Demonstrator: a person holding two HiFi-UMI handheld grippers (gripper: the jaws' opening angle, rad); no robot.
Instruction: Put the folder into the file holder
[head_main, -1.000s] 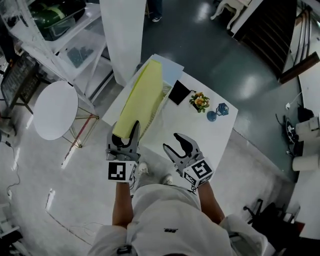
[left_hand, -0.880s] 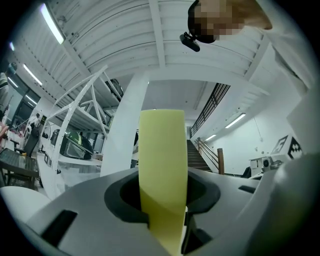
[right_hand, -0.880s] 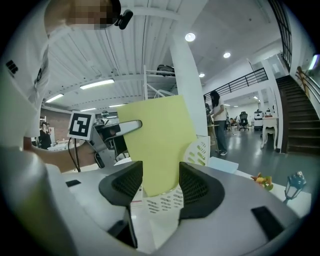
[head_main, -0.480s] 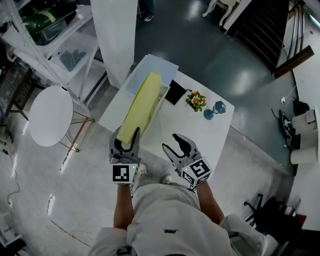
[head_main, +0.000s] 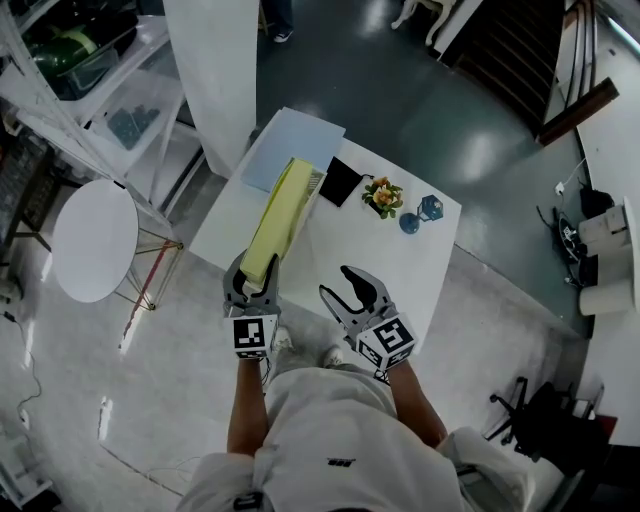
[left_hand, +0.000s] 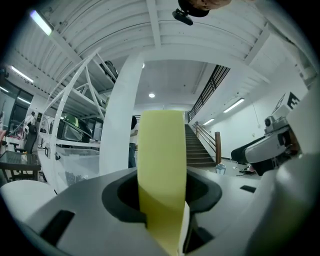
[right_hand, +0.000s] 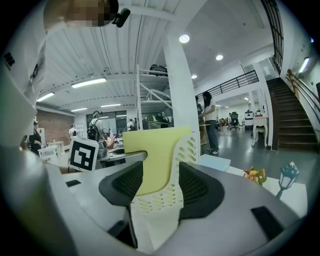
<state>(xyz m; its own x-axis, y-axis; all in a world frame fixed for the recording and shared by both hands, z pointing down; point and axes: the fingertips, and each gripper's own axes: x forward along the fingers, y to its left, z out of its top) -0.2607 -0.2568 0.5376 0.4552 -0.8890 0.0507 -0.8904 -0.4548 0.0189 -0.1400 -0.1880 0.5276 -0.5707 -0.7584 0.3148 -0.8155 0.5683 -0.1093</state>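
A yellow folder (head_main: 280, 215) stands on edge in the white mesh file holder (head_main: 316, 181) on the white table (head_main: 385, 262). My left gripper (head_main: 254, 281) is at the folder's near end. Its jaws are opening, and the folder (left_hand: 161, 165) still stands between them with the grip slackened. My right gripper (head_main: 347, 285) hovers to the right above the table's near edge, open and with nothing in it. In the right gripper view, the folder (right_hand: 155, 150) and the file holder (right_hand: 189, 145) show through the gap between its jaws.
Beyond the holder lie a pale blue sheet (head_main: 296, 146) and a black pad (head_main: 341, 181). A small flower pot (head_main: 381, 197) and a blue ornament (head_main: 428, 209) stand at the table's far right. A white pillar (head_main: 215, 70) and a round white table (head_main: 93, 240) are to the left.
The folder has settled lower into the holder. My left gripper's jaws have parted a little around the folder's near end. The right gripper has hardly moved.
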